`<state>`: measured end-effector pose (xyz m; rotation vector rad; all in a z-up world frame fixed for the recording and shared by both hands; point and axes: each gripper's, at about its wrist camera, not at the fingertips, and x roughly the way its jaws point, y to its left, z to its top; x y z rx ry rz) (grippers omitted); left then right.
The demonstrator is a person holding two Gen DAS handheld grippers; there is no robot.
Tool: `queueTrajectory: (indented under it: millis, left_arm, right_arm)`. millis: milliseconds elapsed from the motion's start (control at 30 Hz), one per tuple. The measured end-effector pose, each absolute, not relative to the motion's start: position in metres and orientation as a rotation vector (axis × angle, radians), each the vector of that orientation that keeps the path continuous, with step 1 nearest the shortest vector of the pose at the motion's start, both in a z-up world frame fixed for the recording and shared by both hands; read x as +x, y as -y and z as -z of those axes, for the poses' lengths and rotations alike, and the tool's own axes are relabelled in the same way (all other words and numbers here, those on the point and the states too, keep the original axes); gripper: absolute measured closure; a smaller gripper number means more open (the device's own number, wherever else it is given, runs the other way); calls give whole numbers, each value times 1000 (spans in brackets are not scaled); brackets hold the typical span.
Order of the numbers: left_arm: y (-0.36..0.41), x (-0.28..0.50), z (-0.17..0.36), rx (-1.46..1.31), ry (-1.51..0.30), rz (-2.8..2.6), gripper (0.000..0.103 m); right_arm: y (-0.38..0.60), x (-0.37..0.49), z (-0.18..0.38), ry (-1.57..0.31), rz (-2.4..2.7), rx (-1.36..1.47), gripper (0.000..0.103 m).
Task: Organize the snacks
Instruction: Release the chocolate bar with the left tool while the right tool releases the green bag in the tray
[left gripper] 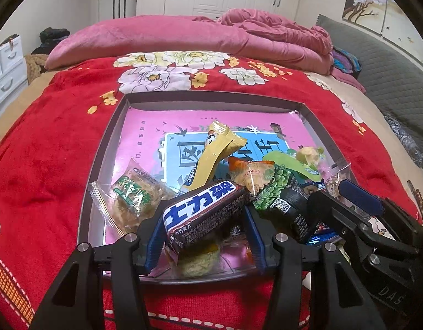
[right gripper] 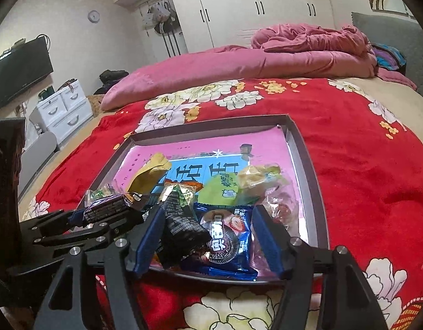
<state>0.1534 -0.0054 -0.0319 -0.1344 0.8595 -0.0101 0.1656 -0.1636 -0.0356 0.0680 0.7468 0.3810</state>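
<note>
A shallow tray (left gripper: 112,148) with a pink printed floor lies on the bed and holds a heap of wrapped snacks. My left gripper (left gripper: 203,236) is shut on a brown chocolate bar (left gripper: 203,214) with blue letters, held tilted above the tray's near edge. The same bar (right gripper: 109,206) shows at the left of the right wrist view. My right gripper (right gripper: 207,242) stands open over the tray (right gripper: 307,165). A blue cookie packet (right gripper: 228,239) and a black packet (right gripper: 181,228) lie between its fingers. A yellow packet (left gripper: 214,151) and a clear biscuit packet (left gripper: 131,200) lie nearby.
The tray rests on a red floral blanket (left gripper: 52,143). A pink quilt (left gripper: 184,38) is heaped behind it. White drawers (right gripper: 63,110) and a dark screen (right gripper: 19,68) stand beyond the bed's left side, with a grey headboard (left gripper: 390,68) at the right.
</note>
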Motion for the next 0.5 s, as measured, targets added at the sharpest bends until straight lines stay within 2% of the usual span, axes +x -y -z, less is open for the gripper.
queueTrajectory:
  millis: [500]
  left_arm:
    - [6,150,29,-135,-858,36,37]
  right_arm:
    - [169,166,33,-743,-345,61,38]
